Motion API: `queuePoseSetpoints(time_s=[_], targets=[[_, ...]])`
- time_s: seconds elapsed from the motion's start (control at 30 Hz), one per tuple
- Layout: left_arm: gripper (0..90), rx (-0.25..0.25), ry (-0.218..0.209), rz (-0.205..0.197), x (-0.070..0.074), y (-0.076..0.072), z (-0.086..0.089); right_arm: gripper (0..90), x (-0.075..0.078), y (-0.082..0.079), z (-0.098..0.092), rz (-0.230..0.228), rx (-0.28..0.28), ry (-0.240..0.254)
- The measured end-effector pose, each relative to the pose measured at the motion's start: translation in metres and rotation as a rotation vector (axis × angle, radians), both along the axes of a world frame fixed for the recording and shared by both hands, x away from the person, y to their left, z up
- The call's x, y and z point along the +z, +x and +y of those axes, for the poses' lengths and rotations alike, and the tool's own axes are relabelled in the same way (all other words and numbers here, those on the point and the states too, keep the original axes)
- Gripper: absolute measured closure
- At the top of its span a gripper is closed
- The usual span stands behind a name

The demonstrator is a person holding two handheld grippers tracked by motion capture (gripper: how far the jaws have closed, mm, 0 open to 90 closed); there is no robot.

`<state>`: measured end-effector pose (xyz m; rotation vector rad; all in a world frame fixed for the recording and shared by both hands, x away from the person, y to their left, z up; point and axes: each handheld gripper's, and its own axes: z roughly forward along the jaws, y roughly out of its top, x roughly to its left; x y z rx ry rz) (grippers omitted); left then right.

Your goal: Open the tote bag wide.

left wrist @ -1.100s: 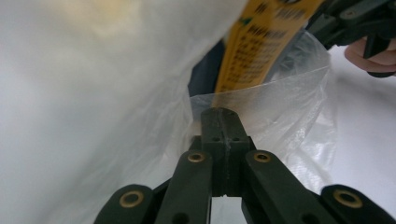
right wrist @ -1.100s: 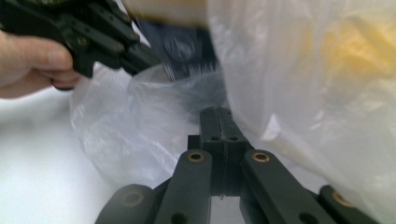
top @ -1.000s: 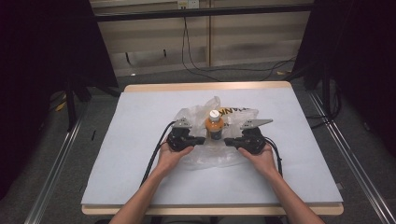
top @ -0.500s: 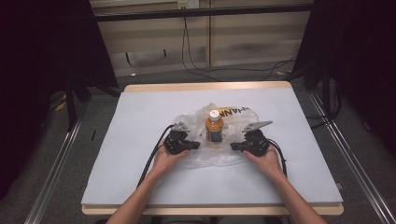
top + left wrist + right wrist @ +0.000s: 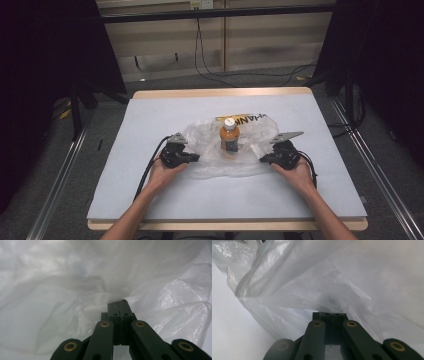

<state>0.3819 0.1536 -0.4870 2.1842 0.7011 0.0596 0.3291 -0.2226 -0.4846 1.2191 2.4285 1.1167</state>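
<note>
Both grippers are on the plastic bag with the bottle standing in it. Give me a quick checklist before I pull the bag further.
1. Left gripper shut on the plastic bag: ok; jaws are together with film pinched at the tips.
2. Right gripper shut on the bag: ok; jaws are together under the film.
3. Bottle upright: ok; its white cap points up.
4. Bottle midway between the grippers: ok in the high view.
5. How deep each pinch is: cannot tell; the film hides the tips.
6. Room on the table towards the person: ok.
</note>
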Motion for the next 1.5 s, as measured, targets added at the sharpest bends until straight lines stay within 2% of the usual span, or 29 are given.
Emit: queuePoseSetpoints(time_s=[0.1,0.13,0.2,0.23,0.3,0.43,0.53,0.57,0.6,0.63,0.73,0.8,0.9,0.97,1.03,1.07,1.13,1.2,1.3,1.37,1.43,1.47,1.5], targets=[[90.0,0.001,-0.005,-0.005,0.0,0.0,0.001,90.0,-0.001,-0.003,-0.002,-0.022,0.005,0.028],[90.0,0.001,-0.018,-0.006,0.0,-0.001,0.001,90.0,-0.001,-0.003,-0.002,-0.022,0.005,0.028],[90.0,-0.003,-0.041,-0.023,0.006,-0.003,0.0,90.0,0.009,-0.006,0.0,-0.061,0.018,0.114],[90.0,-0.003,-0.051,-0.032,0.009,-0.006,0.0,90.0,0.014,-0.008,0.001,-0.075,0.026,0.134],[90.0,-0.01,-0.08,-0.047,0.018,-0.012,0.0,90.0,0.018,-0.01,0.002,-0.085,0.03,0.144],[90.0,-0.041,-0.119,-0.078,0.034,-0.027,0.001,90.0,0.035,-0.026,0.001,-0.121,0.037,0.173],[90.0,-0.051,-0.134,-0.094,0.041,-0.032,0.002,90.0,0.049,-0.037,-0.005,-0.154,0.031,0.199],[90.0,-0.057,-0.151,-0.118,0.048,-0.035,0.004,90.0,0.053,-0.039,-0.007,-0.164,0.026,0.201],[90.0,-0.057,-0.151,-0.118,0.048,-0.035,0.004,90.0,0.057,-0.042,-0.01,-0.173,0.022,0.204],[90.0,-0.057,-0.174,-0.133,0.055,-0.037,0.005,90.0,0.06,-0.043,-0.012,-0.179,0.02,0.209],[90.0,-0.059,-0.189,-0.15,0.063,-0.037,0.006,90.0,0.067,-0.046,-0.017,-0.194,0.011,0.217],[90.0,-0.058,-0.205,-0.173,0.075,-0.035,0.003,90.0,0.079,-0.047,-0.022,-0.217,-0.001,0.224],[90.0,-0.062,-0.209,-0.186,0.083,-0.031,0.0,90.0,0.091,-0.044,-0.025,-0.236,-0.01,0.236],[90.0,-0.066,-0.214,-0.2,0.09,-0.025,-0.006,90.0,0.094,-0.042,-0.025,-0.243,-0.006,0.231],[90.0,-0.059,-0.241,-0.216,0.1,-0.016,-0.012,90.0,0.105,-0.039,-0.026,-0.258,-0.01,0.233],[90.0,-0.056,-0.236,-0.219,0.103,-0.014,-0.013,90.0,0.109,-0.038,-0.026,-0.266,-0.01,0.23],[90.0,-0.057,-0.248,-0.219,0.105,-0.011,-0.016,90.0,0.111,-0.037,-0.026,-0.27,-0.01,0.234],[90.0,-0.057,-0.249,-0.214,0.107,-0.004,-0.022,90.0,0.115,-0.032,-0.026,-0.267,-0.011,0.214],[90.0,-0.063,-0.221,-0.182,0.103,0.009,-0.035,90.0,0.113,-0.018,-0.022,-0.255,-0.015,0.22],[90.0,-0.063,-0.213,-0.141,0.091,0.019,-0.046,90.0,0.107,-0.007,-0.016,-0.241,-0.007,0.217],[90.0,-0.064,-0.183,-0.113,0.079,0.026,-0.054,90.0,0.097,0.004,-0.011,-0.217,-0.002,0.211],[90.0,-0.057,-0.134,-0.069,0.062,0.035,-0.063,90.0,0.083,0.014,-0.006,-0.195,0.001,0.18],[90.0,-0.057,-0.134,-0.069,0.062,0.035,-0.063,90.0,0.075,0.02,-0.005,-0.177,-0.002,0.175]])
